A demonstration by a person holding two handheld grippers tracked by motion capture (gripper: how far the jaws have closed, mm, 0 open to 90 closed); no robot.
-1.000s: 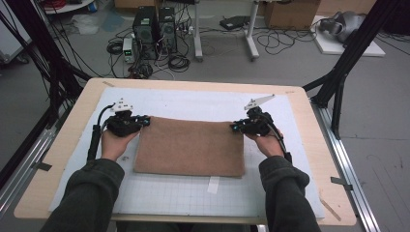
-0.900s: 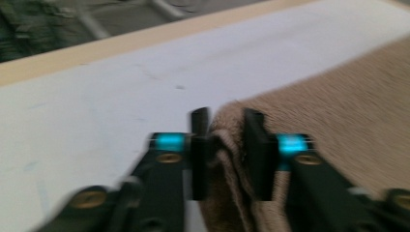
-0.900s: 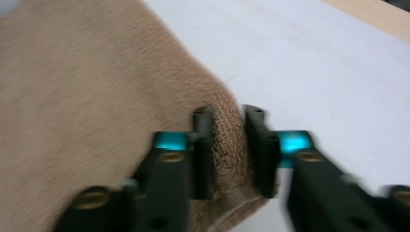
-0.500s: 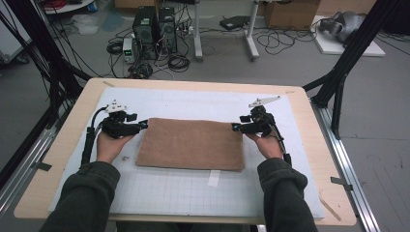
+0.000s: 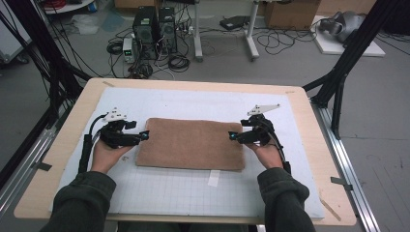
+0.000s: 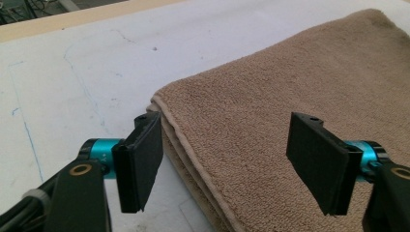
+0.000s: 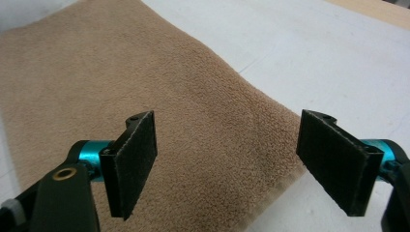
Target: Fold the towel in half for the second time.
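Brown towel (image 5: 191,143) lies folded flat in middle of frame on white bench (image 5: 203,104). Risk: layers at edge may slip apart if only top one gets pinched; fold goes crooked if hands pull unevenly. Left gripper (image 5: 143,136) fingers (image 6: 140,162) just opened wide, holding nothing, astride towel's left edge. Right gripper (image 5: 232,137) fingers (image 7: 130,162) same, over right edge

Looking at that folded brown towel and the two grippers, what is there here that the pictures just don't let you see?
- Underside of the towel: it lies flat on the white mat in the high view.
- Number of folded layers: the left gripper view shows stacked edges, but the bottom edge cuts them off.
- The towel's far end: cut off by the right gripper view's top edge.
- Pads of the left gripper and right gripper: too small in the high view.
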